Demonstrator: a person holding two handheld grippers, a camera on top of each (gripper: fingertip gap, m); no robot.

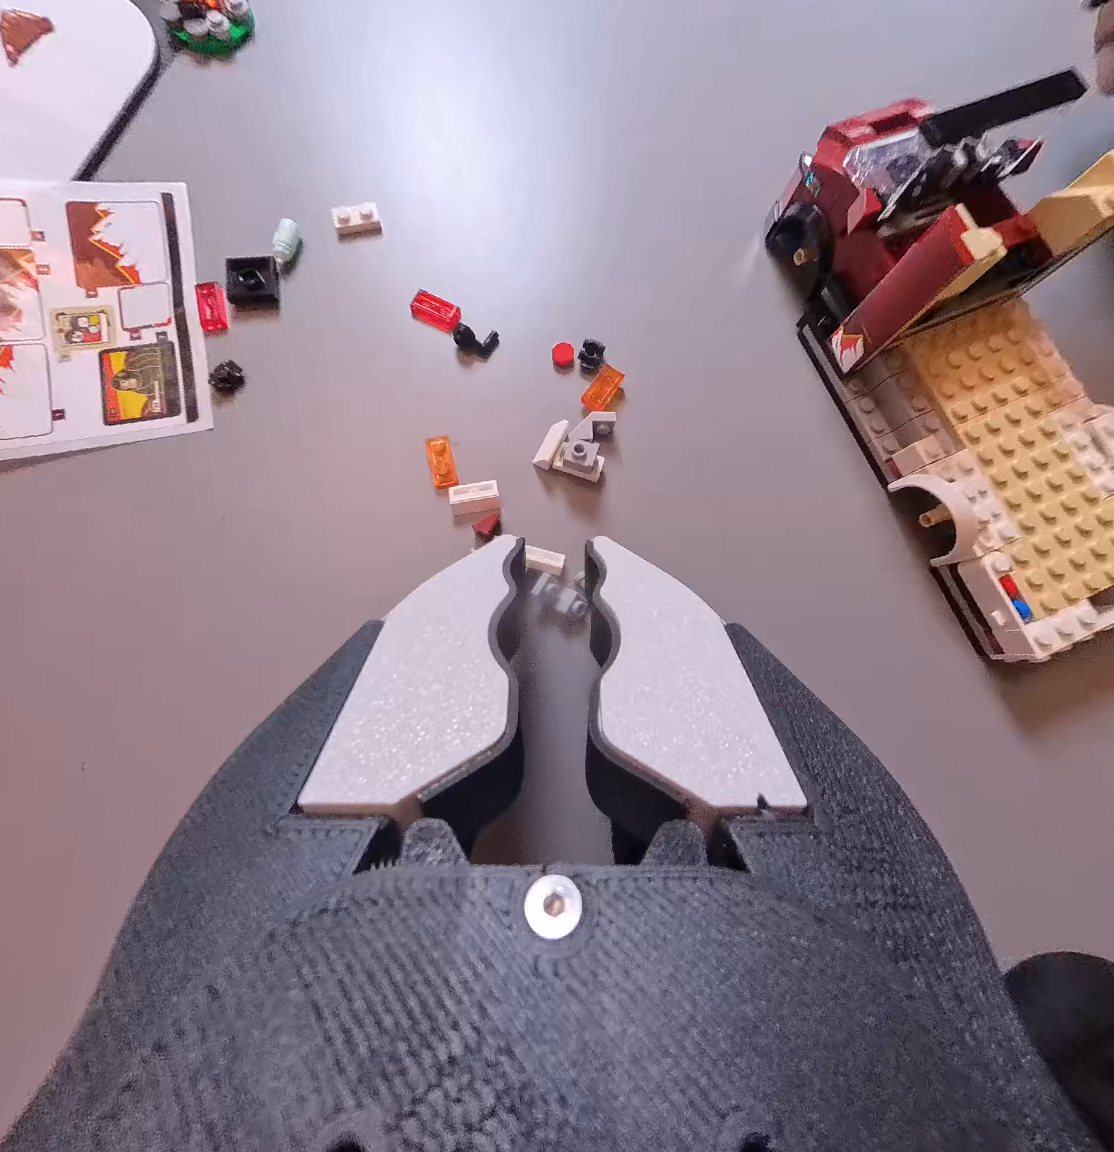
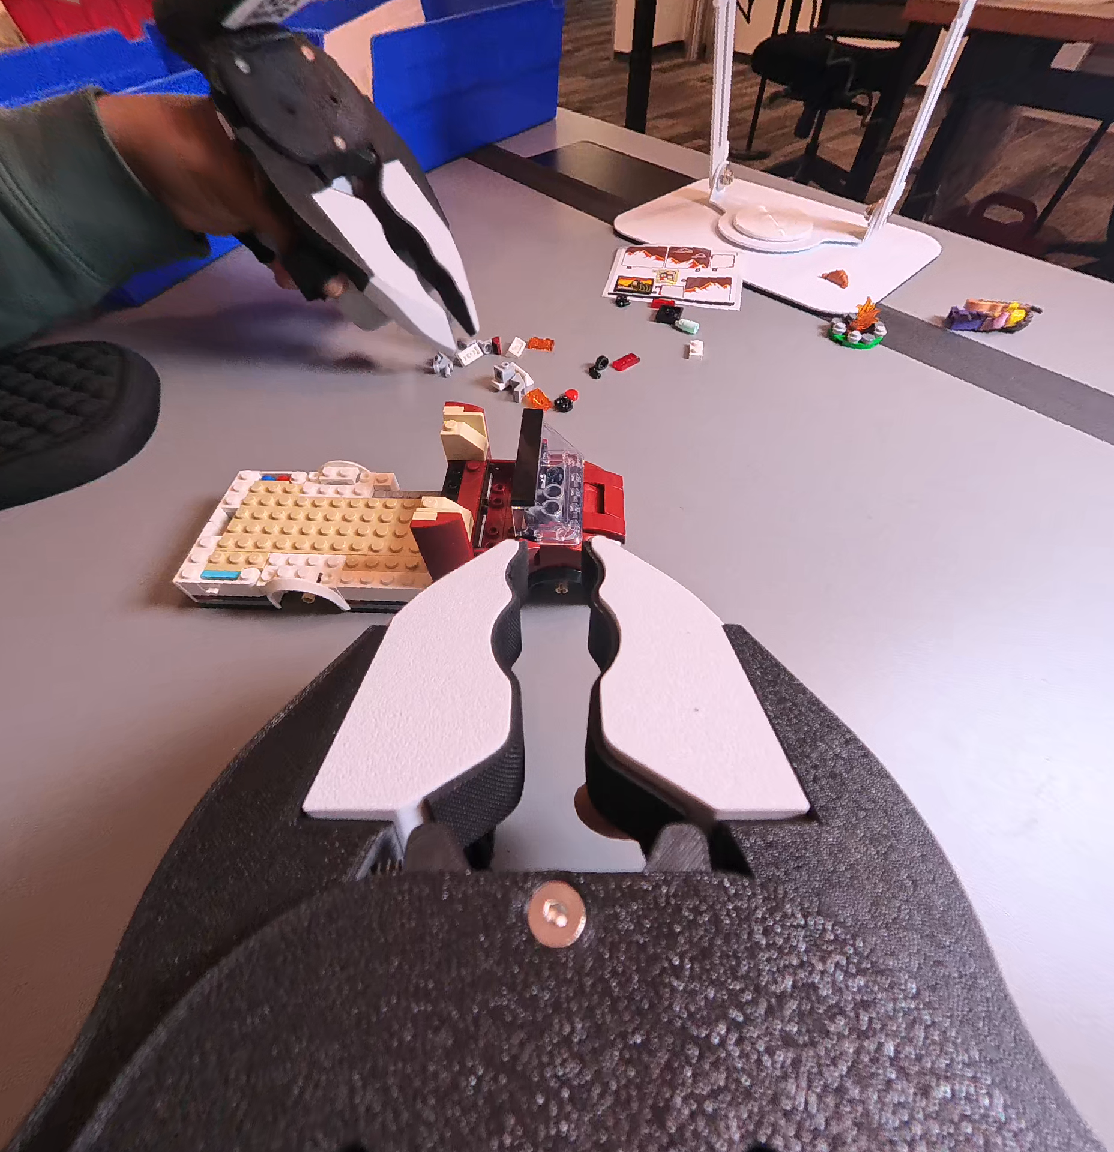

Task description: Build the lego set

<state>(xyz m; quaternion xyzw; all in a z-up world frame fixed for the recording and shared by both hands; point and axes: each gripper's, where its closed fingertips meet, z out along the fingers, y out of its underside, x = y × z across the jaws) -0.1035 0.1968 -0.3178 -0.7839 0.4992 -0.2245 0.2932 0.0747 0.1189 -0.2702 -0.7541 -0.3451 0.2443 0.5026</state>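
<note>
A partly built Lego vehicle [image 2: 330, 530] with a tan studded bed and a dark red cab [image 2: 542, 499] lies on the grey table; it also shows at the right of the left wrist view [image 1: 991, 449]. My left gripper [image 1: 554, 552] is open, tips low over a small grey piece [image 1: 564, 601] and a white brick [image 1: 545, 559] at the near end of a scatter of loose pieces [image 1: 576, 449]. In the right wrist view the left gripper [image 2: 464, 336] hovers just above those pieces [image 2: 442, 364]. My right gripper [image 2: 556, 548] is open and empty, tips just before the cab's front.
A sticker sheet [image 1: 93, 312] lies left of the loose pieces. A small campfire build [image 2: 857, 327], a purple build [image 2: 991, 315] and a white stand base [image 2: 779, 243] sit farther back. Blue bins [image 2: 467, 68] stand at the far left edge. A black mesh pad [image 2: 43, 411] is at the left. The grippers' ends are close to 20 cm from one another.
</note>
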